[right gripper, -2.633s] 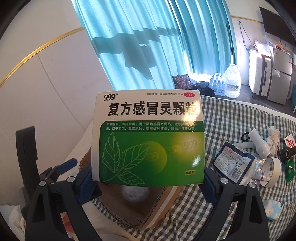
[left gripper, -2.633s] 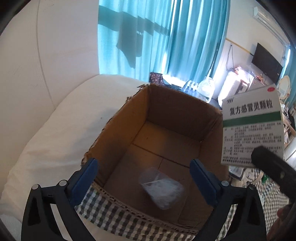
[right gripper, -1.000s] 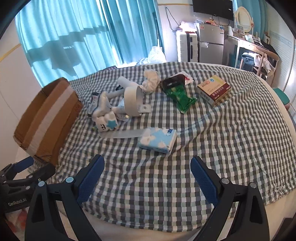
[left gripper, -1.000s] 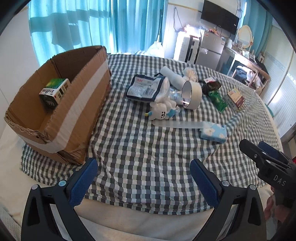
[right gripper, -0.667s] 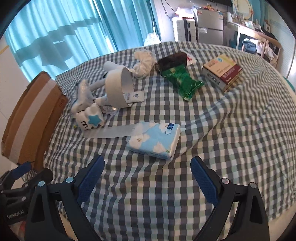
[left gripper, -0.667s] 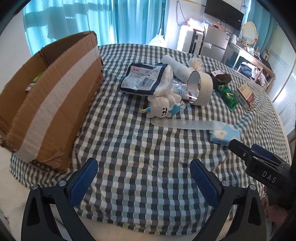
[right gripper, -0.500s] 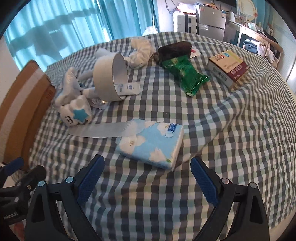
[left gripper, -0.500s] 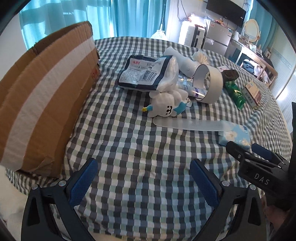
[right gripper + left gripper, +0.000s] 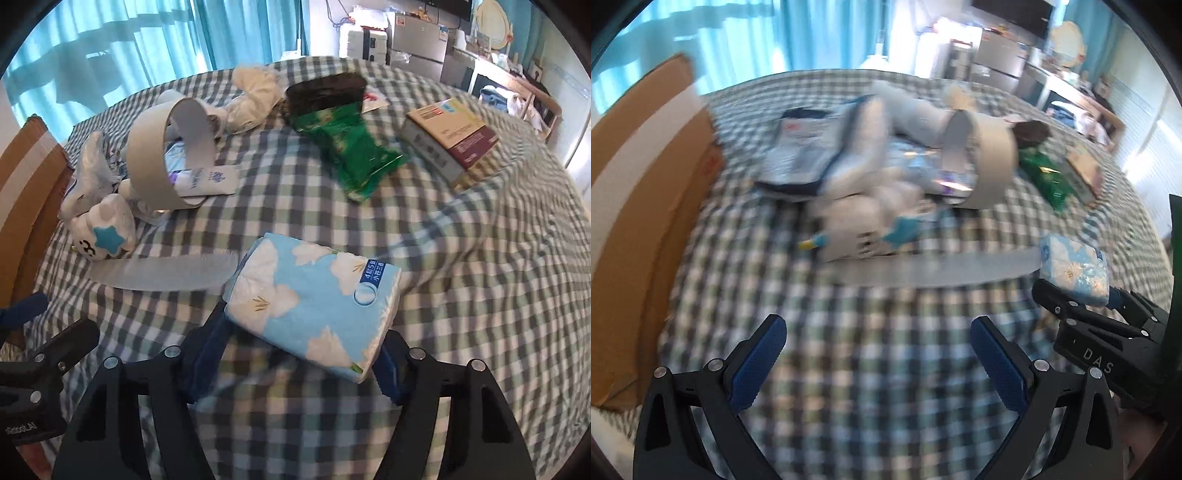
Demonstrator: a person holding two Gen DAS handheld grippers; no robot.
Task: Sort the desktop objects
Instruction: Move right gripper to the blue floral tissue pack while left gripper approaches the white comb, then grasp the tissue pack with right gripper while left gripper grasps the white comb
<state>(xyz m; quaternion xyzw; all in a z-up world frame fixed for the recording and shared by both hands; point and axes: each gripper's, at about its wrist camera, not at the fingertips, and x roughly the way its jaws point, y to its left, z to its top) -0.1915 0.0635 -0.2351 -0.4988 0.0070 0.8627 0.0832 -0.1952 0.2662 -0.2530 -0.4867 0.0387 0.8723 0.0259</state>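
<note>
A pale blue flowered tissue pack lies on the checked tablecloth. My right gripper is down around it. Its jaws are closing, with one blue pad against each end of the pack. In the left wrist view the same pack sits at the tips of the right gripper. My left gripper hangs open over bare cloth in front of the white plush toy, nothing between its fingers. A cardboard box stands at the left edge.
Behind the pack lie a loose tape strip, a wide tape roll, a green packet, a dark object and a medicine box. A blue-edged pouch lies near the box. The left wrist view is blurred.
Both grippers have come down and forward toward the table. The right jaws, wide a moment ago, have narrowed onto the tissue pack. The left jaws stay wide.
</note>
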